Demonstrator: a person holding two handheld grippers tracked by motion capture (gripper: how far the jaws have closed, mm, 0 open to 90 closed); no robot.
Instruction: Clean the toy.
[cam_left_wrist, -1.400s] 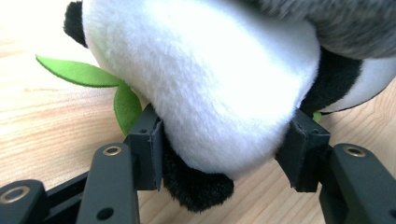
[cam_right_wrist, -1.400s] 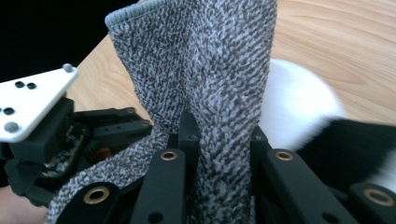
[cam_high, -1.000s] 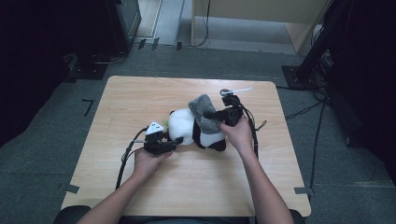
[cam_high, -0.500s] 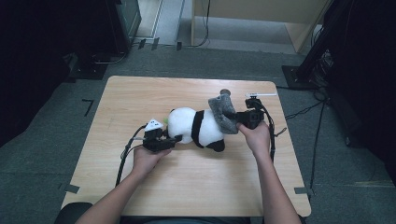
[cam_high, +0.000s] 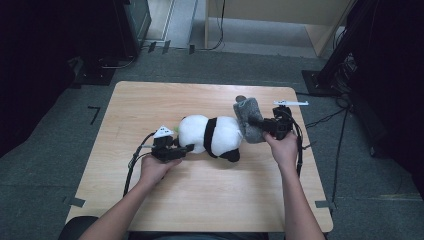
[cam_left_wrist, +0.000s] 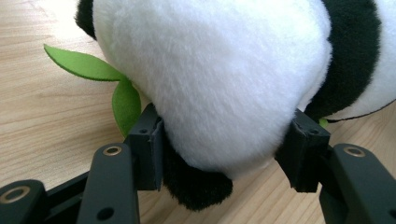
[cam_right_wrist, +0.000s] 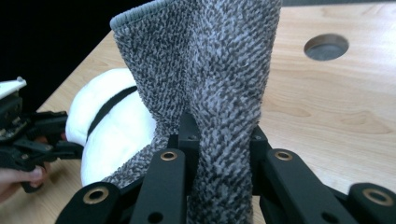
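Pulling the grey sock off the panda, both grippers engaged

Table (cam_high: 150, 100): panda (cam_high: 210, 134) lies mid-table. Sock (cam_high: 248, 120) bunched at the panda's right end, partly lifted. Left gripper (cam_left_wrist: 224, 149) fingers half-spread, clamping the panda's white end; right gripper (cam_right_wrist: 219, 135) fingers nearly closed, pinching sock. Best: hold the panda fixed, pull the sock straight away from it, no twisting.

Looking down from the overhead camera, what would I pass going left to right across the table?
Left black gripper clamping the toy, then the white-and-black plush panda, the grey knitted sock, the right black gripper pinching that sock, all on the light wooden table.
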